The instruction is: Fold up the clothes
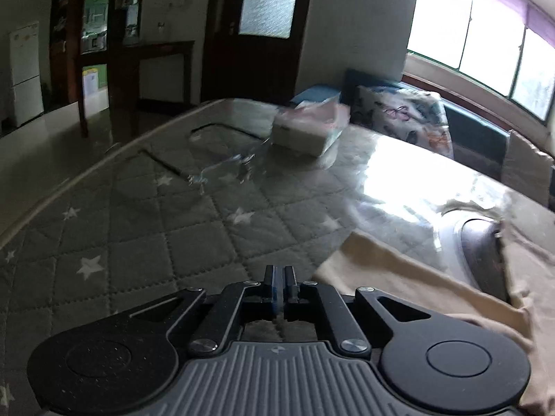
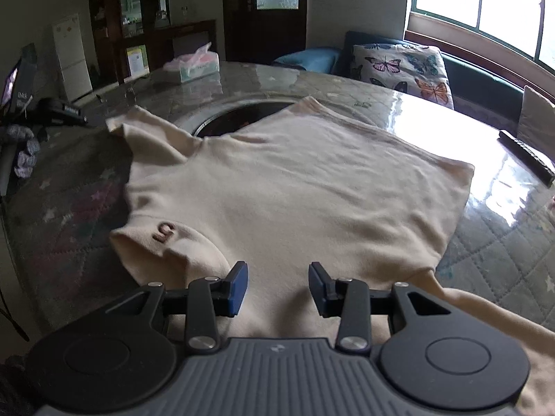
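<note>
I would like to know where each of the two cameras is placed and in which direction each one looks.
Left wrist: sits behind the left tongs, shut on nothing, looking down across the quilted table cover; the cream garment lies at right.
Right wrist: sits behind the right tongs, open over the cream garment, facing the window.
Shared: the garment, the tissue box, the butterfly cushion. No hand shows.

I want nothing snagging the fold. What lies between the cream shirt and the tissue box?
In the right wrist view, only the glossy table and its dark round inset separate cream shirt and tissue box.
</note>
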